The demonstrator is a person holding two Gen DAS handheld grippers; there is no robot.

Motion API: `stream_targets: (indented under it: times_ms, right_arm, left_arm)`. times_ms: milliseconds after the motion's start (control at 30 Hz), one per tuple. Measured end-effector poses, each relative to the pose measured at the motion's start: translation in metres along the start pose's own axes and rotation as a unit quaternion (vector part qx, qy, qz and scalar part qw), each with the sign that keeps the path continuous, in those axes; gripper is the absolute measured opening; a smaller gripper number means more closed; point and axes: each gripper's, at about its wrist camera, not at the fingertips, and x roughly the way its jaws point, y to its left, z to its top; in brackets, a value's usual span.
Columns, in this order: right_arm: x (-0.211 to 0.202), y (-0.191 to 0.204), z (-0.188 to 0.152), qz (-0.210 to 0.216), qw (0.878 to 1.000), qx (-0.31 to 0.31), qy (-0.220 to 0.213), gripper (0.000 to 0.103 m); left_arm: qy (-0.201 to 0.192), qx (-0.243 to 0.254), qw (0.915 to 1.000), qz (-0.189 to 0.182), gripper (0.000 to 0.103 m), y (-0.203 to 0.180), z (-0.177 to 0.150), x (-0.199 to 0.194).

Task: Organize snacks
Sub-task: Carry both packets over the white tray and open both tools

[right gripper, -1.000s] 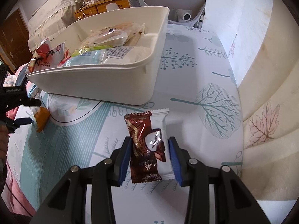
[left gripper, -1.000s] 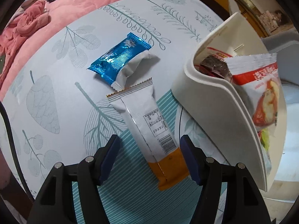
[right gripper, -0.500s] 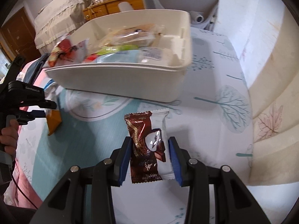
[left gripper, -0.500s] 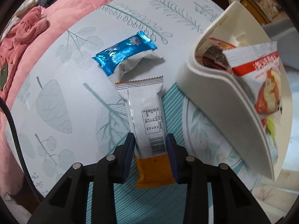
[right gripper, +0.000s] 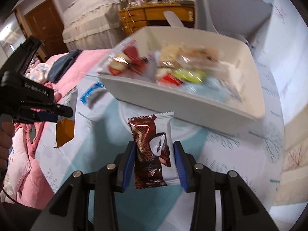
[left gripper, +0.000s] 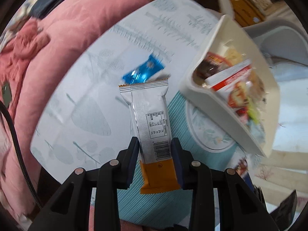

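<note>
We have our left gripper (left gripper: 155, 150) clamped on a silver and orange snack bar (left gripper: 152, 127); its blue fingers (left gripper: 133, 155) press the wrapper on both sides near the barcode, and the bar hangs clear above the counter (left gripper: 86, 115), its silver end pointing away from us. Our right gripper (right gripper: 154, 161) is closed on a brown and white chocolate packet (right gripper: 154, 150); its blue fingers (right gripper: 128, 163) pinch the packet at mid-length, and it too is lifted off the cloth. Just past the bar a blue foil packet (left gripper: 143, 72) lies on the leaf-print cloth; to its right stands the white bin (left gripper: 217, 107), already holding red, green and clear snack bags, blurred in both views. In the right wrist view the bin (right gripper: 192, 104) sits just beyond the chocolate packet, and the left gripper (right gripper: 48, 113) shows at the left edge with the bar's orange end below it; a hand (right gripper: 5, 134) grips its handle. A pink quilt (left gripper: 48, 38) lies beyond the counter.
</note>
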Motion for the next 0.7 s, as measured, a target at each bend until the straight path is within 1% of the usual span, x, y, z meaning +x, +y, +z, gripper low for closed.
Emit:
stream_targets:
  times_ms: [133, 267, 367, 500, 700]
  right_arm:
    - [-0.005, 0.018, 0.02, 0.0, 1.0, 0.001, -0.025, 0.04]
    - [-0.008, 0.027, 0.042, -0.009, 0.998, 0.016, -0.055, 0.04]
    - [-0.011, 0.029, 0.058, -0.021, 0.996, 0.038, -0.075, 0.04]
    - [-0.01, 0.026, 0.069, -0.043, 0.993, 0.066, -0.092, 0.04]
    - [-0.002, 0.013, 0.084, -0.08, 0.984, 0.112, -0.111, 0.04]
  left_arm:
    - [-0.01, 0.054, 0.9985, -0.003, 0.033, -0.018, 0.011, -0.03]
    - [-0.028, 0.115, 0.993, -0.009, 0.033, -0.046, 0.029, -0.053]
    - [-0.042, 0.16, 0.986, -0.016, 0.033, -0.068, 0.041, -0.07]
    - [-0.058, 0.218, 0.9739, -0.029, 0.033, -0.098, 0.061, -0.082]
    - [-0.064, 0.28, 0.9563, -0.051, 0.033, -0.13, 0.09, -0.078]
